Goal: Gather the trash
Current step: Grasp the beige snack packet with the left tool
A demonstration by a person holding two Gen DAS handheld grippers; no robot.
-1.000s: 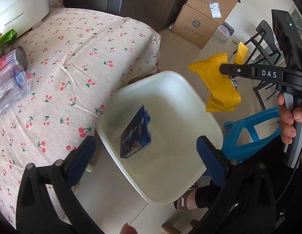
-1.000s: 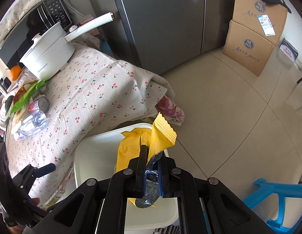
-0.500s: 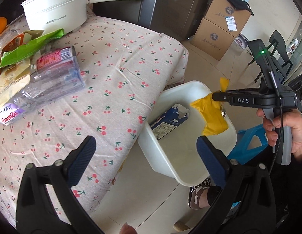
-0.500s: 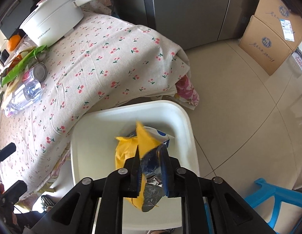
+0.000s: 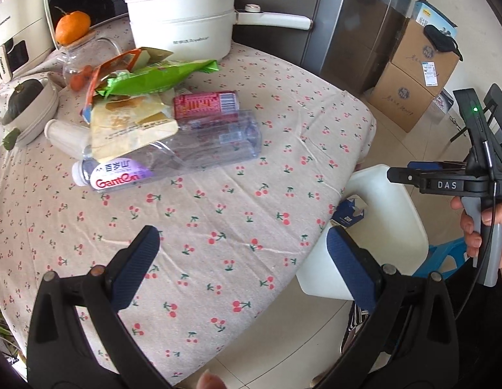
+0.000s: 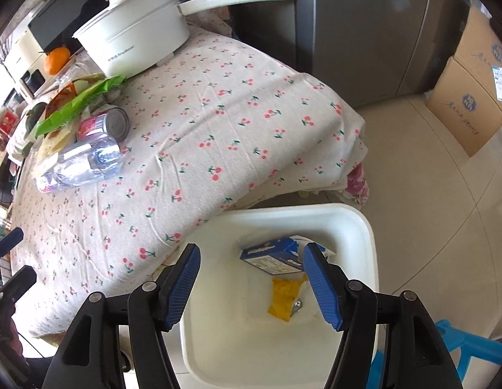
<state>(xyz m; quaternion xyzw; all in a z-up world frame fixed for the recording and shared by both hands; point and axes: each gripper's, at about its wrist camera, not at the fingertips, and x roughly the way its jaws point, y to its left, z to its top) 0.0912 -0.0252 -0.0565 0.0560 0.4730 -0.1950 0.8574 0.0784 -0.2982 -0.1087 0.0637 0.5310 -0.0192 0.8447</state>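
Note:
A white bin (image 6: 354, 223) stands on the floor beside the table; it also shows in the left wrist view (image 5: 390, 223). In it lie a blue carton (image 6: 270, 256) and a yellow wrapper (image 6: 283, 298). My right gripper (image 6: 254, 285) is open and empty above the bin. My left gripper (image 5: 241, 265) is open and empty over the table's near edge. On the table lies a trash pile: a clear plastic bottle (image 5: 173, 159), a red can (image 5: 205, 105), a green wrapper (image 5: 153, 77) and a beige packet (image 5: 127, 123).
A white pot (image 5: 183, 26) with a long handle, an orange (image 5: 72, 27) on a glass jar and a bowl (image 5: 30, 110) stand behind the pile. Cardboard boxes (image 5: 413, 74) stand by the wall. A blue stool (image 6: 471, 347) is beside the bin.
My right gripper has opened and the yellow wrapper has dropped into the bin. My left gripper has swung from over the bin to over the table.

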